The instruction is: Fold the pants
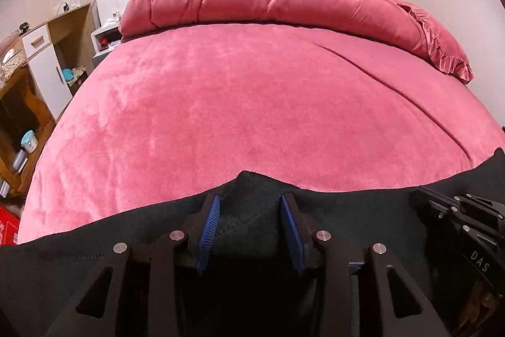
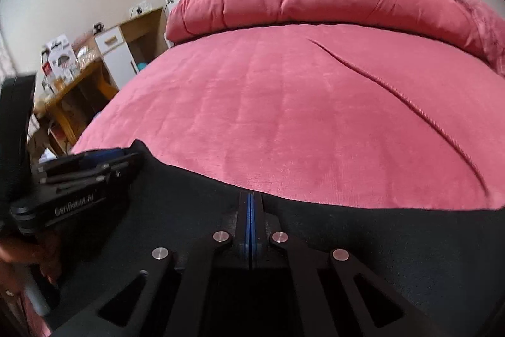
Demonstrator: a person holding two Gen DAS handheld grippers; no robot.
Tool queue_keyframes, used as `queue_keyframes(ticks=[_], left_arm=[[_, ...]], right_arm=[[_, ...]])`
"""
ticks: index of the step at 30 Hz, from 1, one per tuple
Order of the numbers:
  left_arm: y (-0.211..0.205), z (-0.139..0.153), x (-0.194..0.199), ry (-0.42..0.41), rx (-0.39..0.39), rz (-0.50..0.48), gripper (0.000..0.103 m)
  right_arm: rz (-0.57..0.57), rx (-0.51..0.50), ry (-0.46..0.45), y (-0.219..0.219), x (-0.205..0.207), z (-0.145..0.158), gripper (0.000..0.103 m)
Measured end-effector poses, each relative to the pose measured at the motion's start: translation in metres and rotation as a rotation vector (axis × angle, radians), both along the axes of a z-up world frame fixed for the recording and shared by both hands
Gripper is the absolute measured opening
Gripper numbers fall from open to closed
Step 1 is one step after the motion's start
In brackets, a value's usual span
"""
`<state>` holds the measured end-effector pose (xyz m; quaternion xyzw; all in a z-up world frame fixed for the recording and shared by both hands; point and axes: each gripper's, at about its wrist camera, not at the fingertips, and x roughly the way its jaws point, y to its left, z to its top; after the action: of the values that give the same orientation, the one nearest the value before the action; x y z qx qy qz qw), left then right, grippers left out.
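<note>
So I've got the black pants lying across the near edge of the pink bed. My left gripper has its blue pads spread apart with a hump of the fabric bunched up between them. My right gripper is pressed tight together right at the pants' edge, though I can't tell if any cloth is caught in it.

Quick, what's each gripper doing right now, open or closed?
Left gripper: open, black pants fabric between its pads.
Right gripper: shut at the pants' edge.
</note>
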<state>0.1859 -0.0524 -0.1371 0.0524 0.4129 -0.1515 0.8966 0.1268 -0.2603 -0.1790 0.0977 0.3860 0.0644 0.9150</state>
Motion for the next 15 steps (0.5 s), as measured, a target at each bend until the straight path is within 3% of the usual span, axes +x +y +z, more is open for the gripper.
queue_keyframes(ticks=[4,5,6,7,9,12,15], left_arm=[[0.01,0.012,-0.002,0.054,-0.043,0.017,0.042],[0.014,0.015,-0.007,0.066,-0.058,0.034,0.042],[0.019,0.018,-0.012,0.07,-0.076,0.05,0.042],[0.025,0.021,-0.018,0.068,-0.097,0.067,0.042],[0.037,0.025,-0.033,0.076,-0.132,0.094,0.042],[0.047,0.024,-0.053,0.097,-0.155,0.114,0.042],[0.05,0.021,-0.074,0.093,-0.123,0.106,0.042]], right_arm=[[0.006,0.072,0.013,-0.008,-0.005,0.011,0.001],[0.002,0.101,0.013,-0.011,-0.011,0.017,0.005],[-0.005,0.129,0.003,-0.016,-0.02,0.025,0.014],[-0.012,0.141,-0.008,-0.019,-0.026,0.03,0.032],[-0.043,0.143,-0.033,-0.029,-0.044,0.043,0.053],[-0.107,0.137,-0.032,-0.051,-0.066,0.052,0.053],[-0.192,0.115,-0.01,-0.081,-0.087,0.053,0.053]])
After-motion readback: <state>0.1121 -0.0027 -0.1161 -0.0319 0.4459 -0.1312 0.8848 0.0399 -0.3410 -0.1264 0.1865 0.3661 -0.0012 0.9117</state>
